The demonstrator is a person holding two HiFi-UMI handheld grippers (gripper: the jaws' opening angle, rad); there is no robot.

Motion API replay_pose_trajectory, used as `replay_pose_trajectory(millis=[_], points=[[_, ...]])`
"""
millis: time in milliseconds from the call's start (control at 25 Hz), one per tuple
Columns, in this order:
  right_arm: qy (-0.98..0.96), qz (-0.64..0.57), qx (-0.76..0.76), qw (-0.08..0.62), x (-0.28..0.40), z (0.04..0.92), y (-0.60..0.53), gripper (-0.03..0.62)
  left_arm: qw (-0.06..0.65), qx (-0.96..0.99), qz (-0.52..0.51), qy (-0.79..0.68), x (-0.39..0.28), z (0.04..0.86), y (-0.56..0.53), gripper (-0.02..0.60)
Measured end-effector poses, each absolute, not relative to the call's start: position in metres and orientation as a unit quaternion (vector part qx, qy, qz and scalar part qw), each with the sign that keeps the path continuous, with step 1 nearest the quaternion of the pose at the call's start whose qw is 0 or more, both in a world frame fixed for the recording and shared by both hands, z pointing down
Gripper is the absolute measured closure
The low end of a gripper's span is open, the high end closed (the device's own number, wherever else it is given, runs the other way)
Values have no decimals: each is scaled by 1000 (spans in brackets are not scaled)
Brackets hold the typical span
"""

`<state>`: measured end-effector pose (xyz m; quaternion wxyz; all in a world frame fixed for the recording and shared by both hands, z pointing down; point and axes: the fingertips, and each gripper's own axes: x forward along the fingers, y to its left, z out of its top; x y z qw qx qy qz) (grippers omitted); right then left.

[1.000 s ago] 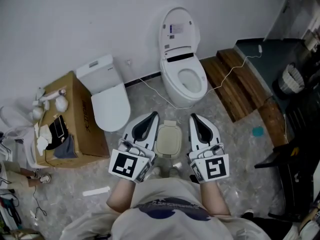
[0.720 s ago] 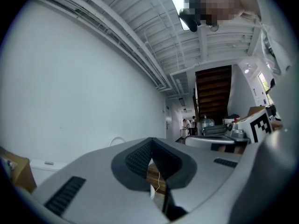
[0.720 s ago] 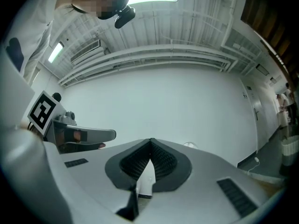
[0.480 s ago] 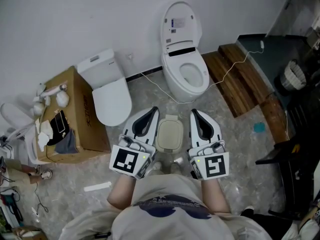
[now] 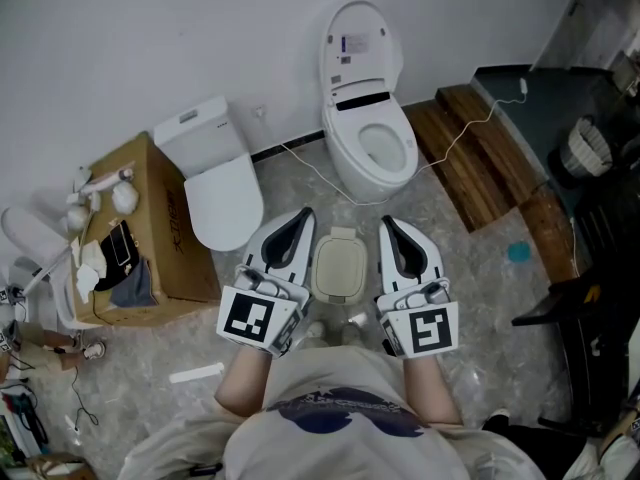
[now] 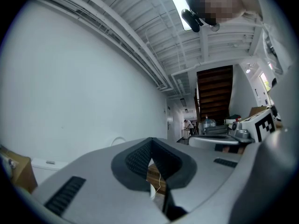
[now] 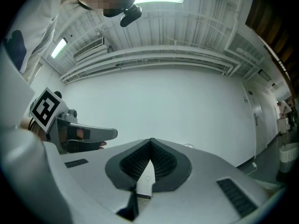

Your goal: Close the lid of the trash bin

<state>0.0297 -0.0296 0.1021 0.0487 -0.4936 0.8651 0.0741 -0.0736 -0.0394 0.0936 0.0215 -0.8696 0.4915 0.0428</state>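
In the head view a small beige trash bin point(image 5: 337, 268) stands on the floor just in front of the person, and from above its lid looks to lie flat on top. My left gripper point(image 5: 304, 215) hovers at the bin's left side and my right gripper point(image 5: 386, 223) at its right side, both above it and apart from it. The jaws of both are shut with nothing between them, as the left gripper view point(image 6: 150, 141) and the right gripper view point(image 7: 150, 143) show. Both of those views look out at the white wall, so the bin is hidden in them.
A white toilet point(image 5: 222, 200) with its lid down stands at left. A second toilet point(image 5: 368, 148) with its lid up stands beyond the bin. A cardboard box point(image 5: 150, 230) with odds and ends is far left, wooden steps point(image 5: 480, 163) lie at right, and a white cable point(image 5: 312, 180) crosses the floor.
Both grippers hold still and stay shut. Only the head view has shifted slightly.
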Motion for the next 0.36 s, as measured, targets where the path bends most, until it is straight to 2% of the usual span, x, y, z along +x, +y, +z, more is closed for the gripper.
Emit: replay_pose_trajectory(millis=[360], points=[[862, 71, -498, 54, 32, 99, -30, 588, 19, -868, 33, 495, -73, 95, -42, 583]])
